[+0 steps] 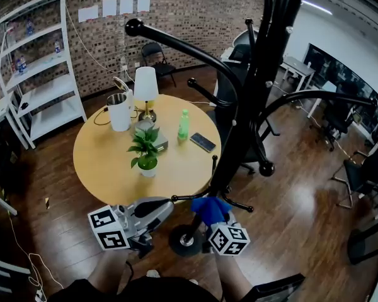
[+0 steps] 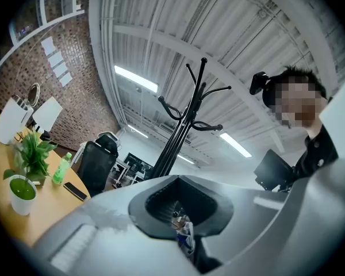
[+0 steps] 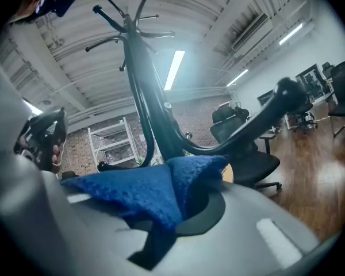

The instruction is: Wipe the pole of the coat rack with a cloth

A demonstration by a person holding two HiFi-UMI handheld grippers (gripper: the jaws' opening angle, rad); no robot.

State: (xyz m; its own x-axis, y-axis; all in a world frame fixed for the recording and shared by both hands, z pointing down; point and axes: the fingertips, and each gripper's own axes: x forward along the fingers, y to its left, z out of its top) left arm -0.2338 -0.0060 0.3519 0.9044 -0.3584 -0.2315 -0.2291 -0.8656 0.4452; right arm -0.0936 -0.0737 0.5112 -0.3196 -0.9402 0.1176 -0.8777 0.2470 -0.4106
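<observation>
The blue cloth (image 1: 209,208) is pinched between the fingers of the right gripper (image 1: 215,225), low on the black pole (image 1: 252,99) of the coat rack, a little above its round base (image 1: 186,241). In the head view the cloth is seen lying over the pole at that height; whether it is pressed firmly against it cannot be told. In the right gripper view the cloth (image 3: 144,194) is draped over the closed fingers of the right gripper (image 3: 184,223), and the pole (image 3: 141,96) is seen rising just behind it toward the hooks at the top. The left gripper (image 1: 157,207) is held just to the left of the pole, near the cloth, at about the same height. In the left gripper view the fingers of the left gripper (image 2: 181,211) are pressed together with nothing held, and the coat rack is seen well beyond them. Behind the rack, a round wooden bench (image 1: 101,162) is seen, with a potted plant (image 1: 145,153), a green bottle (image 1: 184,124), a phone (image 1: 203,142), a white lamp (image 1: 145,87) and a white kettle (image 1: 120,112) set on it. A white shelf (image 1: 38,74) is placed against the brick wall at the left, and dark wooden floor (image 1: 290,200) is spread around the rack.
</observation>
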